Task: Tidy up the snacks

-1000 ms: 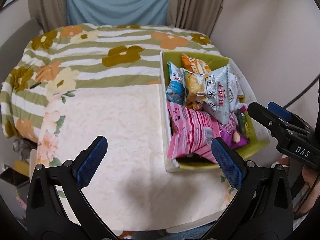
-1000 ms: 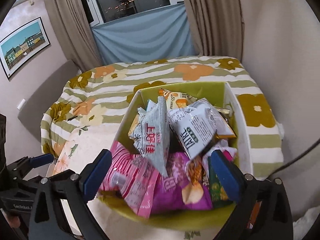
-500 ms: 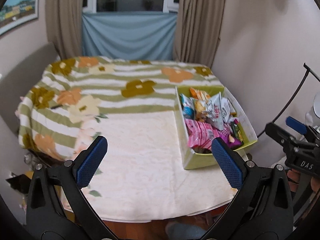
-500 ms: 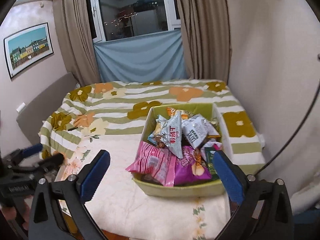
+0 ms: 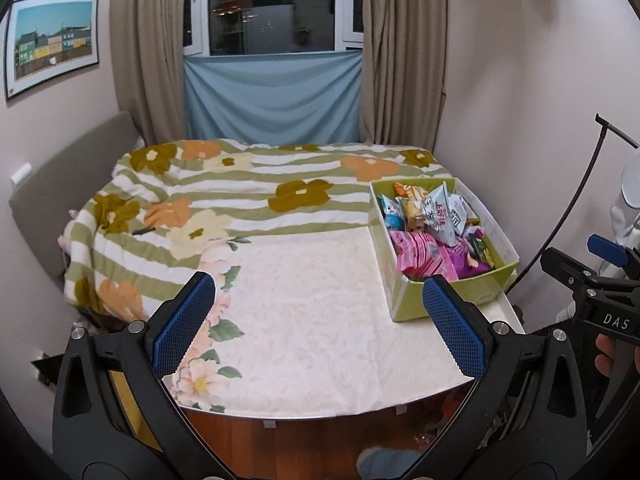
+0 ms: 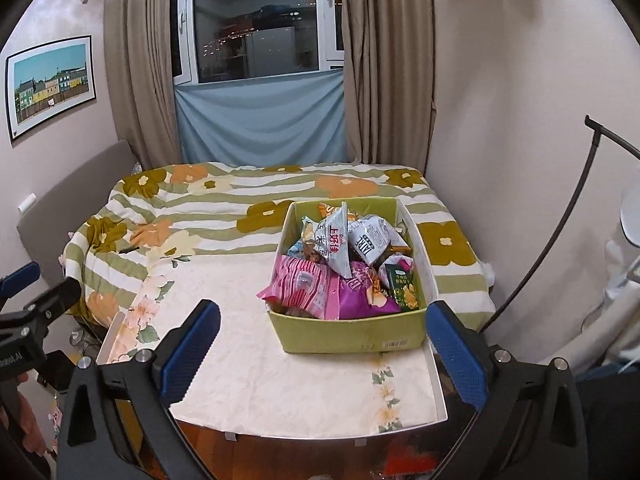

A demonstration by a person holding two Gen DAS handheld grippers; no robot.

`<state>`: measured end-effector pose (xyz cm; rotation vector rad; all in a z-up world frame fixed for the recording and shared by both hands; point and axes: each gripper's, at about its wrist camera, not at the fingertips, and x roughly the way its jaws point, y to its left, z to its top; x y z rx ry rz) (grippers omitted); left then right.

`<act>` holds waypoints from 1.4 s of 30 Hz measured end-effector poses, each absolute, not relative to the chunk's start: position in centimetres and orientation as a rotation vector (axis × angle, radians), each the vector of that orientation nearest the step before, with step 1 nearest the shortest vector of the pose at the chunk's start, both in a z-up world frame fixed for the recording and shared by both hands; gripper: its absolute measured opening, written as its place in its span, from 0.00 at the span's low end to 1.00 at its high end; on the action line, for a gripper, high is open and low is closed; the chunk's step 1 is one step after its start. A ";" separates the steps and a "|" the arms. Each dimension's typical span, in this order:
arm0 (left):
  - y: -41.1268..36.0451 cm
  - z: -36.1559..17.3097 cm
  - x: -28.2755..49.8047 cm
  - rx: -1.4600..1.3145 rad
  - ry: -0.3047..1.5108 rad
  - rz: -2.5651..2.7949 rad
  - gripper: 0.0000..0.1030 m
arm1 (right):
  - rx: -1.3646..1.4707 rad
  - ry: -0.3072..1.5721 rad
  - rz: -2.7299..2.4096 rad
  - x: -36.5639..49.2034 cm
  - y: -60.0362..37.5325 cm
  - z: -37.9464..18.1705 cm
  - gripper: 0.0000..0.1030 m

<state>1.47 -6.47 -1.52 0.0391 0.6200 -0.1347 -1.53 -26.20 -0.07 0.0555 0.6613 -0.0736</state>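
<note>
Judging from the mixed snack packets (image 6: 340,268) all heaped inside the green cardboard box (image 6: 352,334) on the cream-clothed table (image 6: 256,364), organizing seems nearly done, while both left hand-held gripper (image 5: 320,320) and right hand-held gripper (image 6: 322,346) hover released, away from it

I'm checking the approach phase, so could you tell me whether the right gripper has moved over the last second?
Yes. The right gripper has pulled back from the green box, which now looks smaller and farther away.
</note>
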 end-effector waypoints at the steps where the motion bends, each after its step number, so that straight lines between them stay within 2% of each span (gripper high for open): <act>1: -6.5 -1.6 1.5 0.038 0.619 -0.135 1.00 | 0.056 0.658 -0.072 -1.7 -26.1 0.0 0.99; 42: -7.1 -1.8 1.3 0.038 0.619 -0.136 1.00 | 0.061 0.650 -0.078 -1.6 -25.3 0.2 0.99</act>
